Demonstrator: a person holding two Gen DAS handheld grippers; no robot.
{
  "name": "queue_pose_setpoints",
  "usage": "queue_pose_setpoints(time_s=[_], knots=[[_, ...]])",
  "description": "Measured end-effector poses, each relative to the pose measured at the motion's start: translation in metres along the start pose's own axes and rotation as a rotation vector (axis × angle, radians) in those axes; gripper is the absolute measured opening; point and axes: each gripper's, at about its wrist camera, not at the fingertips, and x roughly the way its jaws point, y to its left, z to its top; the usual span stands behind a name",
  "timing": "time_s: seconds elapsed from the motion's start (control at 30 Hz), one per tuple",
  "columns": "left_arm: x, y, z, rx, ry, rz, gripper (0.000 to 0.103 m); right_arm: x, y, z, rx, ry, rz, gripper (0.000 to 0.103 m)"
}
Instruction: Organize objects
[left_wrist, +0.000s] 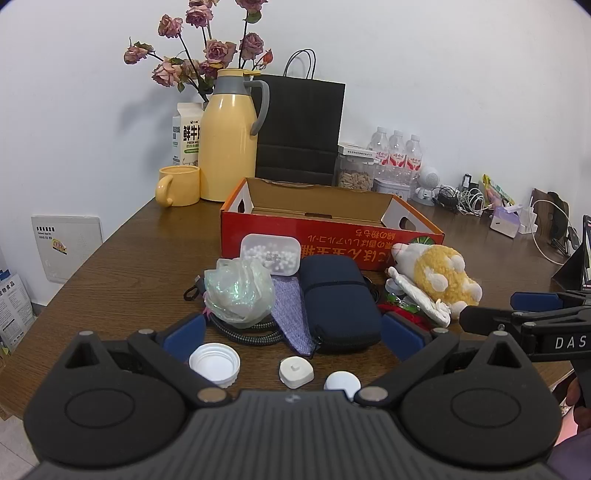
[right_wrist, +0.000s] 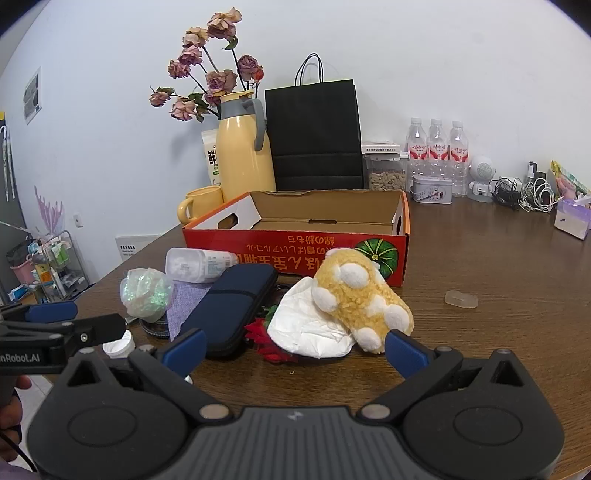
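A: Why is everything heaped in front of the red box (right_wrist: 295, 254)?

B: It looks like staging, I'd judge; the box lies empty beyond both claws, so the clutter seems meant for it.

A: And the left gripper (left_wrist: 291, 332)?

B: Jaws spread wide, gripping nothing; the navy pouch (left_wrist: 340, 302) lies just ahead between its fingers, untouched; white caps (left_wrist: 214, 363) sit close beneath it.

A: The right gripper (right_wrist: 295, 343)?

B: Equally wide, empty; the yellow plush toy (right_wrist: 362, 299) rests on white paper (right_wrist: 306, 328) just ahead, its foot close to the right finger (right_wrist: 404, 350); whether they touch I cannot tell.
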Motion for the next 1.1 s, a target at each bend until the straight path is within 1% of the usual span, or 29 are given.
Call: queue_pose_setpoints(time_s=[0.5,0.77,0.8,1.1], knots=[[-0.0001,0.0003,-0.0001,-0.002,-0.001,-0.001,0.103,-0.0001,0.0011,0.0002,-0.003,-0.002,-0.002,0.103],[-0.0008,0.0013,0.0003,-0.006,0.0,-0.001,0.103,0.0022,0.0024,-0.0051,-0.004,-0.002,-0.002,0.103],[-0.0007,0.0014,0.0002,-0.006,0.0,-0.001,0.103,-0.0002,0.0018,0.0002,-0.004,-0.002,-0.002,0.103],[-0.0009,0.0016,0.0003,-0.006,-0.001,-0.002,0.103,-0.0003,0.0021,-0.0008,-0.005,-0.002,-0.003,0.103]])
